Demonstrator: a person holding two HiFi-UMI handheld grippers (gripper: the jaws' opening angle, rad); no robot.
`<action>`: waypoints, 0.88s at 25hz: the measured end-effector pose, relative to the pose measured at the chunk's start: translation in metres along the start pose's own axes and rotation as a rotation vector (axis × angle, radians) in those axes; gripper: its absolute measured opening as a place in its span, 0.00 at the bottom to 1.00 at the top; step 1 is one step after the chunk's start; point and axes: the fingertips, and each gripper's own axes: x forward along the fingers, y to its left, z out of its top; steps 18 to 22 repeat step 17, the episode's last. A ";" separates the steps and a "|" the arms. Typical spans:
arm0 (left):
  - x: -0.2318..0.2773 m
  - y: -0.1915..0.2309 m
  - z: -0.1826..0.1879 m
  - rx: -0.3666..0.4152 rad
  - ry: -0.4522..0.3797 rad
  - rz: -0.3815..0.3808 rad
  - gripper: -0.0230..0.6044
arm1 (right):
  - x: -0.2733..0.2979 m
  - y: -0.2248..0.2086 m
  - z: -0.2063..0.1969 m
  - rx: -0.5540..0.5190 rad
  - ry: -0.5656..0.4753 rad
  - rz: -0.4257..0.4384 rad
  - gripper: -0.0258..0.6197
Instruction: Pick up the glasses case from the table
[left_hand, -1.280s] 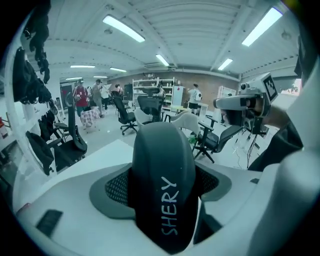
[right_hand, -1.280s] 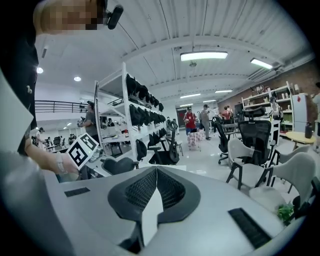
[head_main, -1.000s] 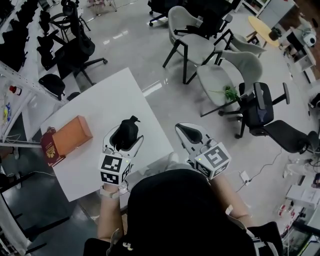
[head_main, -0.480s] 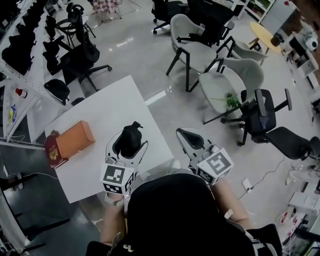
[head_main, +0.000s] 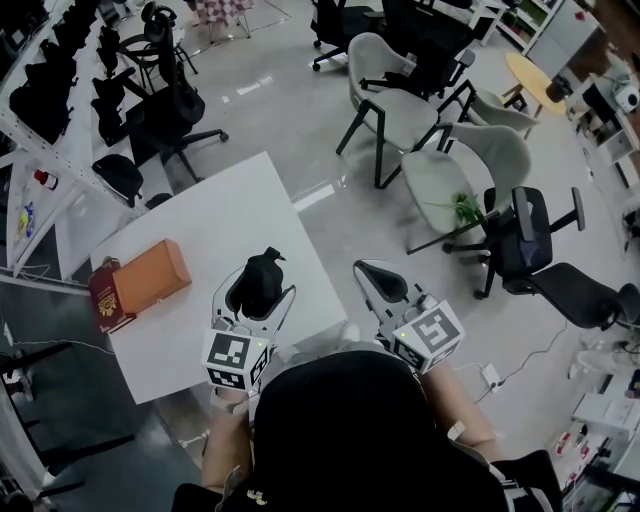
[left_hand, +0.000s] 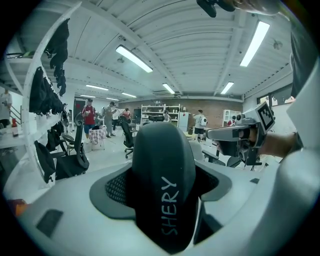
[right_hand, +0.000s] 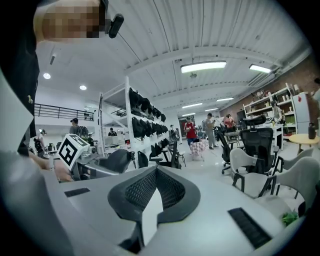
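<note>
The glasses case (head_main: 256, 280) is black and rounded, and my left gripper (head_main: 255, 288) is shut on it above the white table (head_main: 215, 215). In the left gripper view the case (left_hand: 162, 190) fills the space between the jaws, with pale lettering along its top. My right gripper (head_main: 379, 281) hovers past the table's right edge, over the floor. Its jaws meet with nothing between them in the right gripper view (right_hand: 154, 192). Each gripper shows in the other's view: the right gripper (left_hand: 240, 136) and the left gripper (right_hand: 112, 162).
An orange box (head_main: 151, 276) and a dark red booklet (head_main: 105, 300) lie at the table's left edge. Grey chairs (head_main: 385, 85) and black office chairs (head_main: 525, 235) stand on the floor to the right. Shelving with black items (head_main: 40, 90) runs along the left.
The left gripper stays shut on the case and has drawn slightly nearer the person. The head view has shifted a little. The right gripper has hardly moved.
</note>
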 end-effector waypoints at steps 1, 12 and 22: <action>0.000 0.002 -0.001 -0.003 0.002 0.003 0.61 | 0.001 0.001 0.000 -0.003 0.001 0.002 0.08; -0.003 0.011 -0.007 -0.021 0.008 0.040 0.61 | 0.008 0.003 -0.006 0.001 0.022 0.024 0.08; -0.004 0.014 -0.010 -0.030 0.016 0.046 0.61 | 0.013 0.003 -0.004 -0.010 0.020 0.034 0.08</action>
